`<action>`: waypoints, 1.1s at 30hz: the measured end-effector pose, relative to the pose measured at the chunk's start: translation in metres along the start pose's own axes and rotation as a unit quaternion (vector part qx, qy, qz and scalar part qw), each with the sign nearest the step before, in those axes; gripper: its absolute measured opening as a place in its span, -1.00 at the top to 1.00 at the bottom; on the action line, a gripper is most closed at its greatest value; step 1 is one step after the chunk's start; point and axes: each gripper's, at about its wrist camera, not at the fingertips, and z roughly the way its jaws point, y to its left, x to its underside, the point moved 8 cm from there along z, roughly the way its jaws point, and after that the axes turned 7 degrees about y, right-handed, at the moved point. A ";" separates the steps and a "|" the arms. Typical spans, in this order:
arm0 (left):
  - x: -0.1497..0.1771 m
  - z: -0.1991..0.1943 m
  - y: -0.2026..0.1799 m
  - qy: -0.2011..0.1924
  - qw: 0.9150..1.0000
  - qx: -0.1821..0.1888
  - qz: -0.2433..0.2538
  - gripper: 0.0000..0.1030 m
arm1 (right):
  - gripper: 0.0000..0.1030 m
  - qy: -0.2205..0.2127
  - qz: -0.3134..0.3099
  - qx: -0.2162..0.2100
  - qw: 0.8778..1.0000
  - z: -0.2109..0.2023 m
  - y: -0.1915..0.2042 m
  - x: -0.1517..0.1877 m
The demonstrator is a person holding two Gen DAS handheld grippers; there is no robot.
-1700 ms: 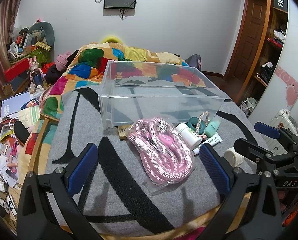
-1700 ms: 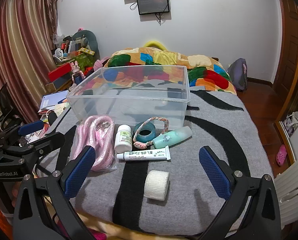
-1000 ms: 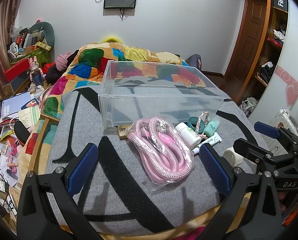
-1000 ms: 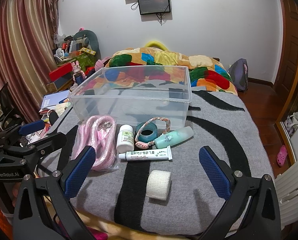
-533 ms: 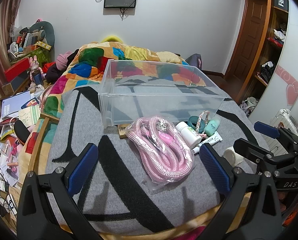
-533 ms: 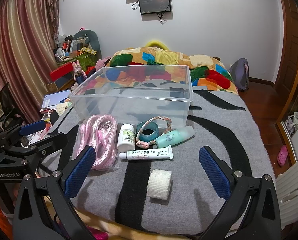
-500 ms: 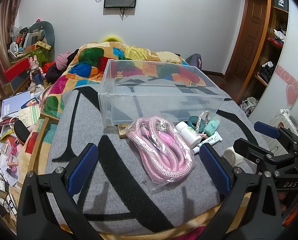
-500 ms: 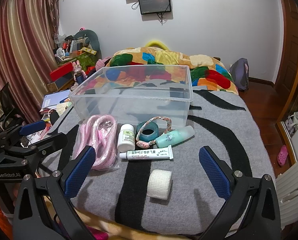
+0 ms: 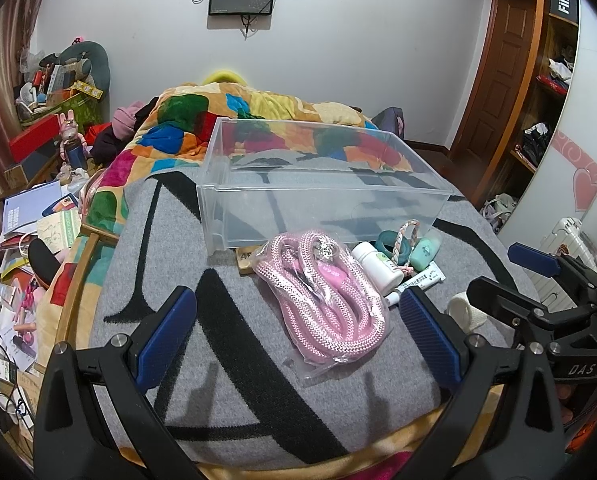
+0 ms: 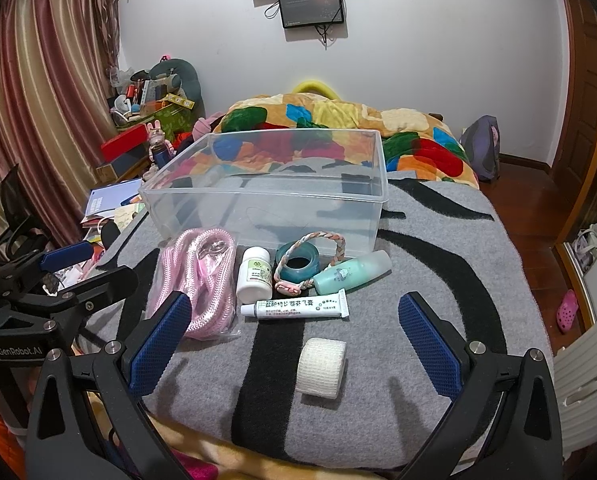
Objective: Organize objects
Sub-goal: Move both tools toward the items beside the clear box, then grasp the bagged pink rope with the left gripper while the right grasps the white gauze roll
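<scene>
A clear plastic bin [image 9: 318, 192] [image 10: 266, 196] stands empty on the grey blanket. In front of it lie a bagged pink rope [image 9: 322, 296] [image 10: 200, 276], a white pill bottle [image 10: 253, 273] [image 9: 376, 266], a teal tape roll [image 10: 297, 266] with a braided bracelet [image 10: 340, 246], a mint bottle [image 10: 352, 272], an ointment tube [image 10: 298, 306] and a white bandage roll [image 10: 322, 368]. My left gripper [image 9: 298, 332] is open, low in front of the rope. My right gripper [image 10: 294, 336] is open, just before the bandage roll. Each gripper shows in the other's view.
A colourful quilt [image 10: 338, 132] lies behind the bin. The bed's near edge [image 10: 298, 464] is just below the grippers. Cluttered papers and boxes [image 9: 30, 216] fill the floor at left. A wooden door [image 9: 502, 76] and shelves stand at right.
Both views have shifted only slightly, the right gripper edging a little nearer the objects. Nothing on the bed has moved; both grippers stay open.
</scene>
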 end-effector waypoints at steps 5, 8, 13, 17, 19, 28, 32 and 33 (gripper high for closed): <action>0.002 0.000 0.000 0.000 1.000 0.000 0.000 -1.00 | -1.00 0.000 -0.001 -0.003 1.000 0.000 0.001 0.001; 0.002 0.000 0.000 0.000 1.000 0.000 0.000 -1.00 | -1.00 0.000 -0.001 -0.004 1.000 -0.001 0.003 0.001; 0.003 -0.001 0.000 0.000 1.000 0.000 -0.001 -1.00 | -1.00 0.001 -0.001 -0.006 1.000 -0.002 0.001 0.001; 0.004 0.000 0.000 0.004 1.000 0.002 -0.002 -0.99 | -0.99 0.003 0.002 -0.005 1.000 -0.001 -0.001 0.002; 0.007 0.001 0.000 0.008 1.000 0.001 -0.003 -0.98 | -0.99 0.008 0.005 -0.007 1.000 0.002 -0.002 0.006; 0.010 0.029 0.000 0.065 0.998 0.002 -0.011 -0.73 | -0.72 0.039 0.008 -0.012 0.999 0.011 -0.017 0.029; 0.008 0.050 -0.009 0.096 0.995 0.007 -0.013 -0.82 | -0.60 0.057 0.017 -0.016 0.998 0.019 -0.025 0.039; 0.008 0.056 -0.012 0.103 0.995 0.008 -0.013 -0.85 | -0.57 0.060 0.020 -0.018 0.998 0.021 -0.027 0.041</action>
